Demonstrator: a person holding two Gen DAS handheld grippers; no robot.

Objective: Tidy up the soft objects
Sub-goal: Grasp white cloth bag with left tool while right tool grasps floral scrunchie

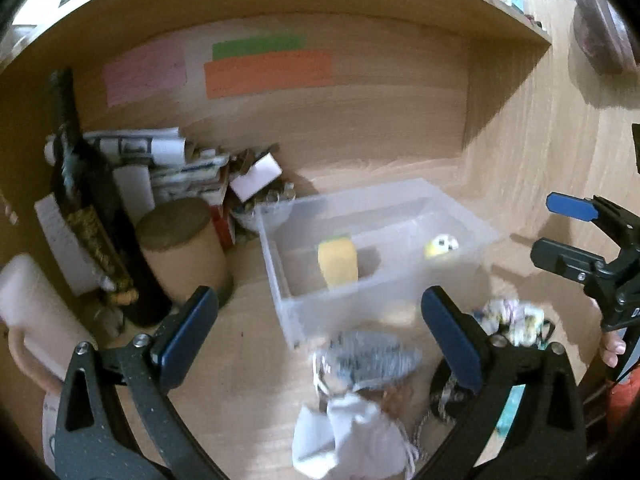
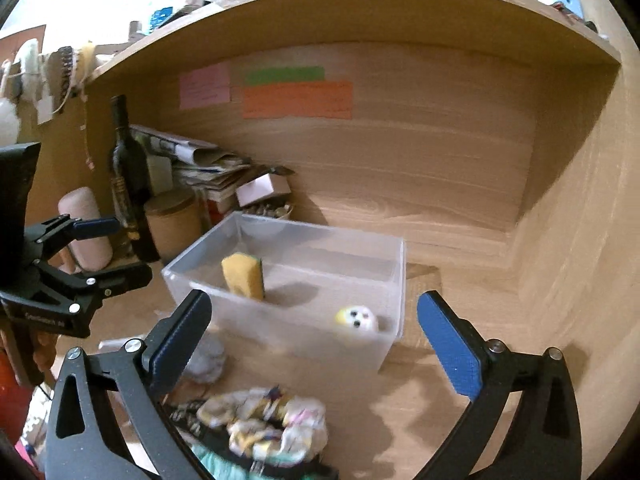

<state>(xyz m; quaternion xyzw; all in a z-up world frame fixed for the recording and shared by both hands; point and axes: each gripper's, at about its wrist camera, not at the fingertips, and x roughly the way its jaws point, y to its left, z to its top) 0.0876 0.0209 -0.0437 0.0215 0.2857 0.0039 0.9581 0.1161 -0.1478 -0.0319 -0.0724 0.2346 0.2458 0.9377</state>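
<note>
A clear plastic bin [image 1: 280, 276] [image 2: 192, 280] stands on the wooden desk. A yellow sponge [image 1: 338, 262] [image 2: 243, 276] leans upright inside it, and a small yellow-white soft ball [image 1: 441, 246] [image 2: 357, 319] lies in it too. My left gripper [image 1: 320, 344] is open and empty, above a grey striped soft piece [image 1: 370, 358] and a white cloth pouch [image 1: 348, 436]. My right gripper [image 2: 314, 340] is open and empty, above a crumpled patterned cloth [image 2: 272, 424] [image 1: 512, 320] in front of the bin. Each gripper shows at the edge of the other's view.
At the back left stand a dark wine bottle [image 1: 86, 208] [image 2: 128, 176], a cork-lidded cardboard tube [image 1: 184, 248], stacked papers and small boxes [image 1: 168, 160]. A pink mug [image 1: 28, 320] is at the left. Coloured notes [image 1: 268, 72] are stuck on the back wall. A shelf overhangs.
</note>
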